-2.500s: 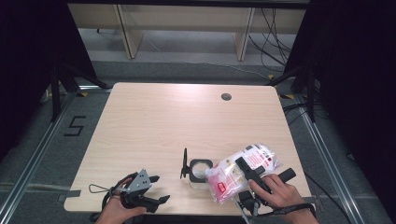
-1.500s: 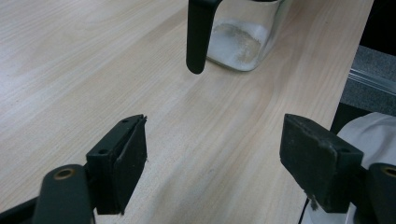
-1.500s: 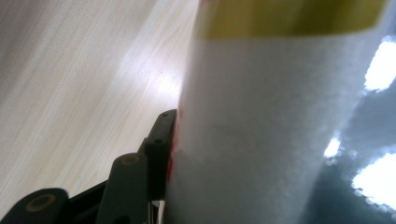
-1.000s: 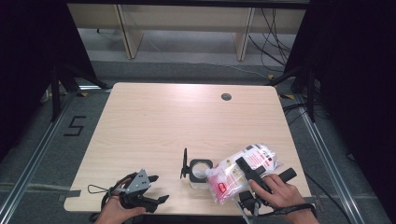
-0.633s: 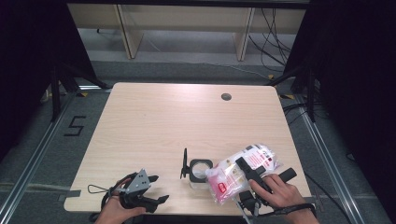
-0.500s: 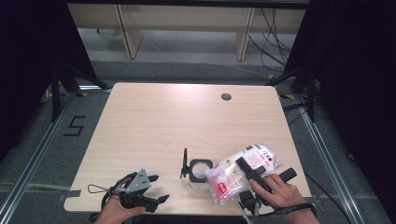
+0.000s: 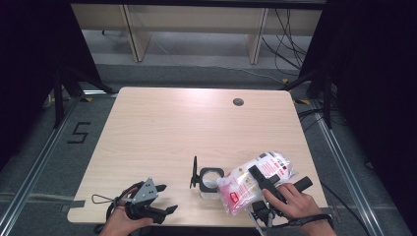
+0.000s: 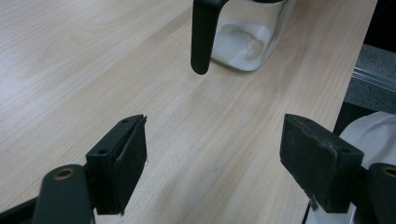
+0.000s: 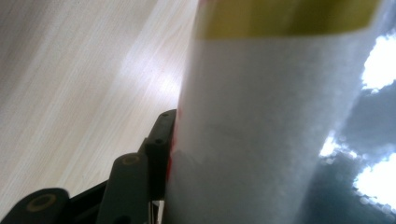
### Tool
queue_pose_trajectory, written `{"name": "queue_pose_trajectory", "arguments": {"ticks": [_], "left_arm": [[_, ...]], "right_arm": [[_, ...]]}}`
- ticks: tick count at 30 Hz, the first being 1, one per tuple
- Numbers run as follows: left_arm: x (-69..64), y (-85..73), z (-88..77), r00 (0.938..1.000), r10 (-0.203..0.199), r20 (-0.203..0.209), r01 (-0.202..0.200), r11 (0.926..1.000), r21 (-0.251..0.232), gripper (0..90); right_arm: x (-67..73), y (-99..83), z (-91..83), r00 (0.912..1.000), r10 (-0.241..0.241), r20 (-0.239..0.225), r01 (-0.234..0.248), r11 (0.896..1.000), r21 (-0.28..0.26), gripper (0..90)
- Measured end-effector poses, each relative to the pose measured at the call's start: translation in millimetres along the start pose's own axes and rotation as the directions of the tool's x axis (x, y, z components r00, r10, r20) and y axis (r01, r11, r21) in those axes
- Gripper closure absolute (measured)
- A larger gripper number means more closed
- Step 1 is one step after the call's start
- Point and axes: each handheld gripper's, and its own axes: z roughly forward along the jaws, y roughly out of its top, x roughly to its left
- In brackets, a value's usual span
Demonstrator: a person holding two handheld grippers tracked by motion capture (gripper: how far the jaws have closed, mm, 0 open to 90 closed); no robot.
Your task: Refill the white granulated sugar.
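Landmark: glass jug (image 7: 211, 179) with black handle, near the table's (image 7: 162, 128) front edge.

Left gripper (image 7: 160, 199): well left of the jug, low over the table, jaws wide apart, nothing between them. Its own view has the jug's handle (image 8: 202, 35) straight ahead, with white powder at the jug bottom.

Bag (image 7: 255, 179): white, red print, clear plastic, just right of the jug, lower end beside its rim.

Right gripper (image 7: 260, 179): right of the jug, clamped on the bag, one pad (image 9: 161, 140) pressed flat against the film.
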Motion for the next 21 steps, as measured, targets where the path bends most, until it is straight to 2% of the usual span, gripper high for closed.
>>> {"name": "queue_pose_trajectory", "arguments": {"ticks": [1,2,4,6,7,8,10,11,12,14,18,19,21], "left_arm": [[0.0,0.4,0.4,1.0000,0.001,0.004,-0.001,1.0000,-0.001,22.7],[-1.2,0.0,0.7,0.9998,-0.018,0.005,0.018,0.9998,0.004,22.7],[-1.2,-1.6,1.4,0.9999,-0.011,-0.001,0.011,0.9999,0.002,22.7],[-0.5,0.0,0.8,1.0000,-0.004,0.000,0.004,1.0000,0.002,22.7],[-1.0,-0.2,0.7,0.9998,-0.019,0.004,0.019,0.9998,0.001,22.7],[-1.0,-0.2,0.6,0.9998,-0.018,0.003,0.018,0.9998,0.002,22.7],[-1.3,-1.6,1.8,0.9999,-0.014,0.000,0.014,0.9998,-0.012,22.7],[0.0,-1.1,1.6,1.0000,0.008,0.002,-0.008,0.9999,-0.012,22.7],[-1.2,-0.6,0.7,0.9998,-0.018,-0.002,0.018,0.9998,0.002,22.7],[-1.1,-0.1,1.3,0.9999,-0.015,0.005,0.015,0.9999,-0.002,22.7],[-1.1,-1.2,1.4,1.0000,-0.006,-0.002,0.006,1.0000,-0.006,22.7],[-1.4,-0.4,1.0,0.9998,-0.021,0.004,0.021,0.9998,-0.002,22.7],[-1.7,-1.0,1.5,0.9999,-0.016,0.001,0.016,0.9999,-0.005,22.7]], "right_arm": [[-0.1,0.0,0.2,1.0000,-0.004,0.002,0.004,1.000,-0.003,53.3],[-1.7,0.0,1.1,0.9996,-0.027,0.004,0.027,1.000,-0.012,53.3],[-0.8,-0.2,-0.4,1.0000,-0.008,-0.003,0.008,1.000,0.008,53.3],[-0.8,-0.2,-0.3,1.0000,-0.008,-0.004,0.008,1.000,0.003,53.3],[-1.9,0.2,-0.5,0.9998,-0.018,-0.009,0.018,1.000,0.006,53.3],[-3.0,-0.1,0.4,0.9992,-0.039,-0.002,0.039,0.999,-0.008,53.3],[-0.8,0.0,-0.3,0.9999,-0.011,0.003,0.011,1.000,0.005,53.3],[-0.7,0.1,-0.5,1.0000,-0.009,0.001,0.009,1.000,0.009,53.3],[-1.2,0.5,-0.9,0.9999,-0.015,-0.001,0.015,1.000,0.011,53.3],[-2.2,1.2,-2.3,0.9997,-0.022,-0.010,0.022,1.000,0.017,53.3],[-1.9,1.3,-2.7,0.9998,-0.017,0.007,0.017,1.000,0.016,53.3],[-3.2,1.6,-3.6,0.9996,-0.029,-0.008,0.029,0.999,0.028,53.3],[-2.7,1.1,-3.2,0.9997,-0.023,-0.009,0.023,1.000,0.022,53.3]]}}
